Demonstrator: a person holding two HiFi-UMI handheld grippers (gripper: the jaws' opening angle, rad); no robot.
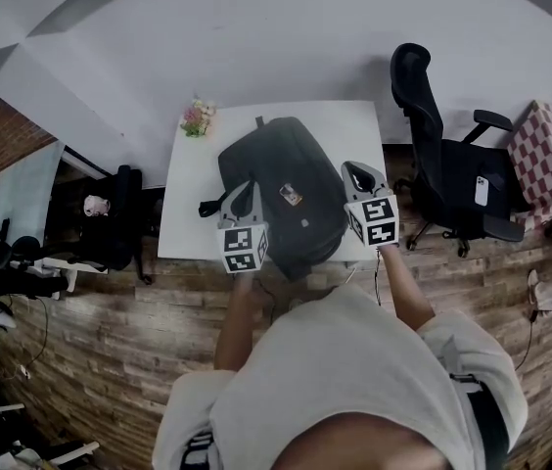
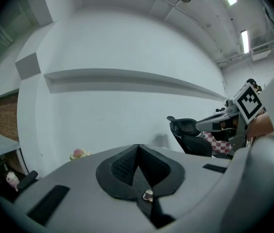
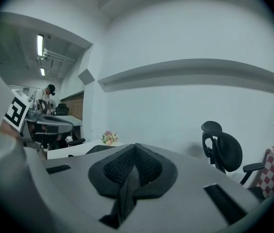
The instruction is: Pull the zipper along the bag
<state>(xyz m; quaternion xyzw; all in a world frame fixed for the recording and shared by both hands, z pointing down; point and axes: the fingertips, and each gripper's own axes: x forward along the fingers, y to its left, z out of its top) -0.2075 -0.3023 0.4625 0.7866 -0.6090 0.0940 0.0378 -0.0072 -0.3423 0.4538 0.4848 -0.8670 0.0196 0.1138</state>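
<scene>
A black bag (image 1: 291,179) lies on a white table (image 1: 188,213), stretching from the far middle to the near edge. My left gripper (image 1: 247,188) hovers over the bag's near left side, and its fingers (image 2: 120,166) meet with nothing between them. Over the bag's right edge is my right gripper (image 1: 357,170), also shut and empty. Both gripper views look level across the room at the white wall, so the bag's zipper does not show in them. In the left gripper view the right gripper's marker cube (image 2: 248,102) shows at the right.
A small bunch of flowers (image 1: 197,117) stands at the table's far left corner. A black office chair (image 1: 437,164) is just right of the table, with a checkered seat (image 1: 550,155) beyond it. Another dark chair (image 1: 110,228) is at the left. A person (image 3: 47,95) stands far off.
</scene>
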